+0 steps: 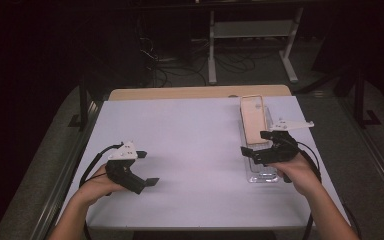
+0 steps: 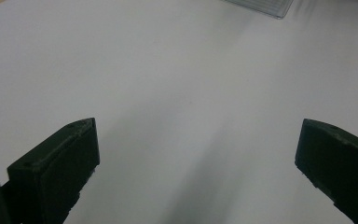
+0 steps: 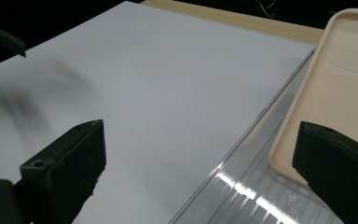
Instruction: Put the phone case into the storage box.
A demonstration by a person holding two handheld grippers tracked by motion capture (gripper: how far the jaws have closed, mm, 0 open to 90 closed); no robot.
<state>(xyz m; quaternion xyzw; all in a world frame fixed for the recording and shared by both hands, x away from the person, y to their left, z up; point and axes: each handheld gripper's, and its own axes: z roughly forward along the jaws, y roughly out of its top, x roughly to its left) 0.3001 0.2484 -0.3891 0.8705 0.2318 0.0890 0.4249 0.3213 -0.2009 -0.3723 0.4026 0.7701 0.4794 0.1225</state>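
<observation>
Phone case [image 1: 254, 120], light, flexible and slippery, lies on the clear tray [image 1: 262, 172]; right gripper [image 1: 260, 145], jaws apart, should pinch its near rim.

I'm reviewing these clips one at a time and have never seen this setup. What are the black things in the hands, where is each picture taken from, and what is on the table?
A person sits at a table covered with a white sheet and holds a hand-operated two-jaw gripper in each hand; there is no robot arm. The high view looks down from above the person's side. In it the left gripper is over bare sheet, and the right gripper is at a clear plastic tray with a beige phone case lying on it. The other two pictures come from cameras riding on the grippers, looking along their black jaws. The left gripper view shows its jaws wide apart over the sheet. The right gripper view shows its jaws wide apart too, astride the tray's edge near the case. Neither gripper holds anything.
</observation>
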